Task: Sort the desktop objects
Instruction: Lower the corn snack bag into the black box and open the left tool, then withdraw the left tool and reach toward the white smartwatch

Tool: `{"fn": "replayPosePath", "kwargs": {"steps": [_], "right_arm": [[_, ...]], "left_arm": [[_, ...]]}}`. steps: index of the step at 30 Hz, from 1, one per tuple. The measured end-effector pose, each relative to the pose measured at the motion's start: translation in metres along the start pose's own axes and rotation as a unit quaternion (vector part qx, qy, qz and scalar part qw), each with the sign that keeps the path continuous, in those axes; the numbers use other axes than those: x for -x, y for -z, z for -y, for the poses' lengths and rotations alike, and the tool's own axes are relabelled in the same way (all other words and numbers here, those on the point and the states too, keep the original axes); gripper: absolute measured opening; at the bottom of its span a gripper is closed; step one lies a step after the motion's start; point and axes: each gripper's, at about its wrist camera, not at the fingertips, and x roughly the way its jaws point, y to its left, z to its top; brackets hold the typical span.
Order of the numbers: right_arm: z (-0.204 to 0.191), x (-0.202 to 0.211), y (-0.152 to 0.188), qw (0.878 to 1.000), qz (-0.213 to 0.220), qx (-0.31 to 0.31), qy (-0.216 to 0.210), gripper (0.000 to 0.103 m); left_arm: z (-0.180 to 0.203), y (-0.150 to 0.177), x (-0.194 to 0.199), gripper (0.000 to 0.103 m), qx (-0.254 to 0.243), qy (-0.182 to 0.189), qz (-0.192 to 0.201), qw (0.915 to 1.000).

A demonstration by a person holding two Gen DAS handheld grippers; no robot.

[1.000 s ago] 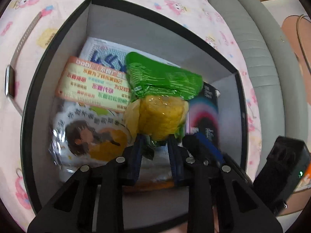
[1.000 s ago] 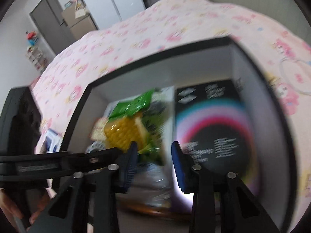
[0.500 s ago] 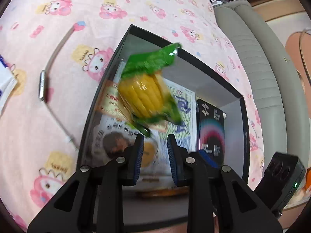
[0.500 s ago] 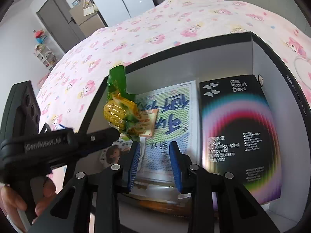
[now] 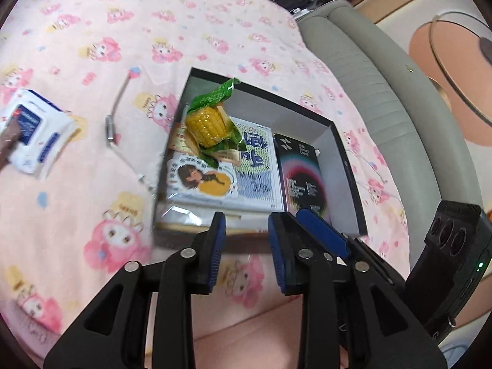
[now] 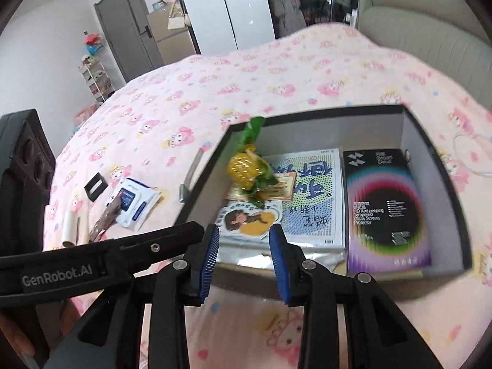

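Note:
A black box (image 5: 350, 166) (image 6: 442, 166) stands on the pink bedspread. In it lie a packet of yellow corn in green wrap (image 5: 209, 123) (image 6: 246, 169), a flat packet with a cartoon girl (image 5: 200, 181) (image 6: 249, 218), a dotted card pack (image 5: 258, 169) (image 6: 310, 203) and a black screen-protector box (image 5: 301, 181) (image 6: 384, 209). My left gripper (image 5: 246, 246) is open and empty, just in front of the box's near wall. My right gripper (image 6: 244, 252) is open and empty at the same near wall.
On the bedspread left of the box lie a white and blue tissue pack (image 5: 33, 129) (image 6: 135, 200), a watch with a strap (image 5: 115, 117) (image 6: 189, 178), a brown bar (image 6: 104, 218), a black square (image 6: 95, 186) and a white tube (image 6: 68, 226). A grey sofa (image 5: 384, 98) runs behind.
My left gripper let go of the corn packet, which now lies in the box. Both grippers have pulled back from inside the box to its near wall.

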Motion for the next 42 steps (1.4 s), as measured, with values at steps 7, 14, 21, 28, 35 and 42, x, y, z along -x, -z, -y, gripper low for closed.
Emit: {"fn": "replayPosePath", "kwargs": {"steps": [7, 14, 21, 28, 35, 42], "right_arm": [[-0.036, 0.024, 0.016, 1.0, -0.002, 0.014, -0.018, 0.035], [-0.067, 0.034, 0.025, 0.999, -0.006, 0.029, -0.029, 0.035], [-0.101, 0.038, 0.025, 0.997, -0.004, 0.053, -0.049, 0.035], [-0.129, 0.036, 0.03, 0.996, -0.011, 0.074, -0.054, 0.035], [-0.151, 0.031, 0.033, 0.995, -0.014, 0.083, -0.06, 0.035], [-0.166, 0.015, 0.034, 0.995, -0.005, 0.078, -0.066, 0.035]], "left_arm": [[-0.001, 0.031, 0.061, 0.033, -0.048, -0.054, 0.041, 0.9965], [-0.019, 0.052, 0.103, 0.037, -0.047, -0.075, 0.074, 0.9934], [-0.047, 0.067, 0.129, 0.037, -0.027, -0.088, 0.088, 0.9919], [-0.067, 0.07, 0.151, 0.037, -0.02, -0.093, 0.101, 0.9904], [-0.088, 0.074, 0.166, 0.037, -0.002, -0.094, 0.114, 0.9891], [-0.113, 0.071, 0.161, 0.037, 0.034, -0.094, 0.12, 0.9878]]}}
